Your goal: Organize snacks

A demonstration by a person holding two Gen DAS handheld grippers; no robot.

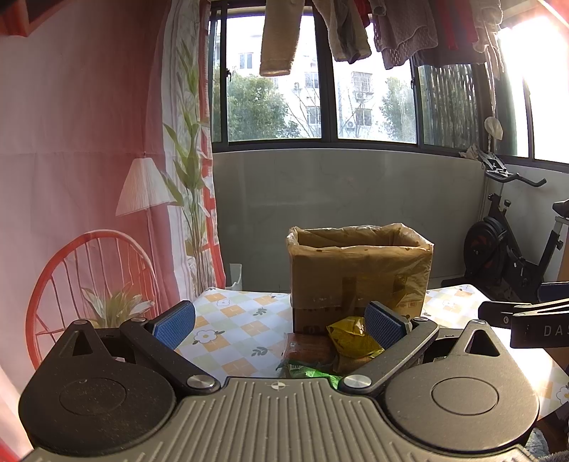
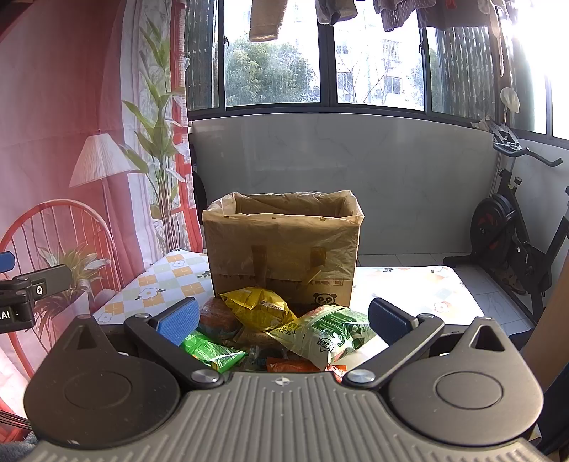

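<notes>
Balcony-type room, daylight. Wide window (image 1: 320,81) with dark frames across the back; trees and pale apartment blocks outside. Laundry (image 1: 373,28) hanging along the top of the window. Strong sun glare top right, washing out that corner. Grey marbled low wall (image 2: 355,177) below the sill. Left side covered by a printed backdrop cloth (image 1: 89,142): pink wall, floor lamp, red chair, green plants. Black exercise bike (image 2: 512,234) at right, on pale tiled floor (image 2: 490,302). Table (image 1: 231,320) in front with checked tablecloth, white flower pattern. Small white bin (image 1: 234,275) just behind the table's far left corner.
</notes>
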